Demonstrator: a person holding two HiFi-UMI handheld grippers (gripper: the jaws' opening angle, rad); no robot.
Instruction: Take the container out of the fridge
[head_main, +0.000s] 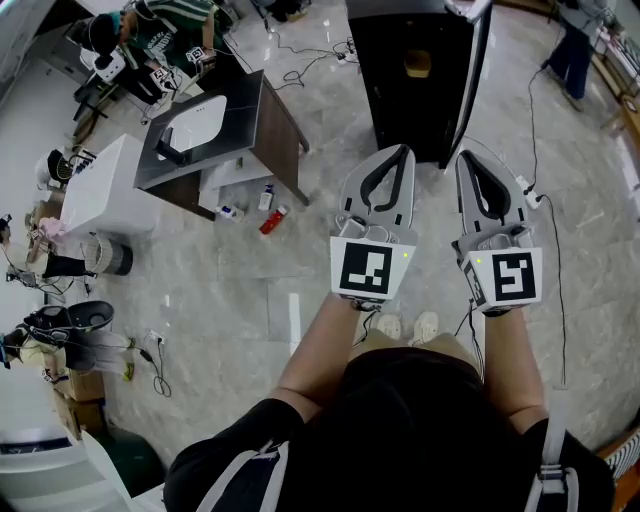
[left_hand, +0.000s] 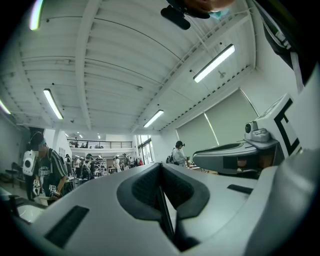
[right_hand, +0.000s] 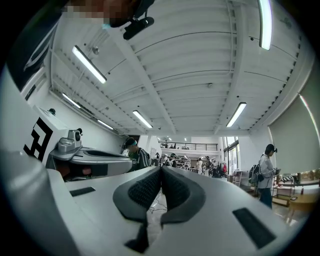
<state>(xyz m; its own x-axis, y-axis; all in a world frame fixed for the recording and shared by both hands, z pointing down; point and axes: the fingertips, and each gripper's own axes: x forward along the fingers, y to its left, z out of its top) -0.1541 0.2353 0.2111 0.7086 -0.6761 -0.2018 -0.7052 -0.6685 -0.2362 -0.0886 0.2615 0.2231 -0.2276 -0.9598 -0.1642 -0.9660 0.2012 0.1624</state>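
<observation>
Left tongs and right tongs: both clenched tip to tip with nothing between them, and each gripper view shows only ceiling and room past its tips. They are held side by side in front of the body and aimed toward the fridge; judged an approach pose, with the task not yet begun. Fridge: black cabinet, upright on the floor ahead, its door seemingly open at the right. Container: probably the pale yellow item in the dark interior, too small to confirm. Route: bare floor, nothing between. A cable with a power strip lies beside the door side, a possible snag. Dark surface and bottles stand well left, clear of the way.
</observation>
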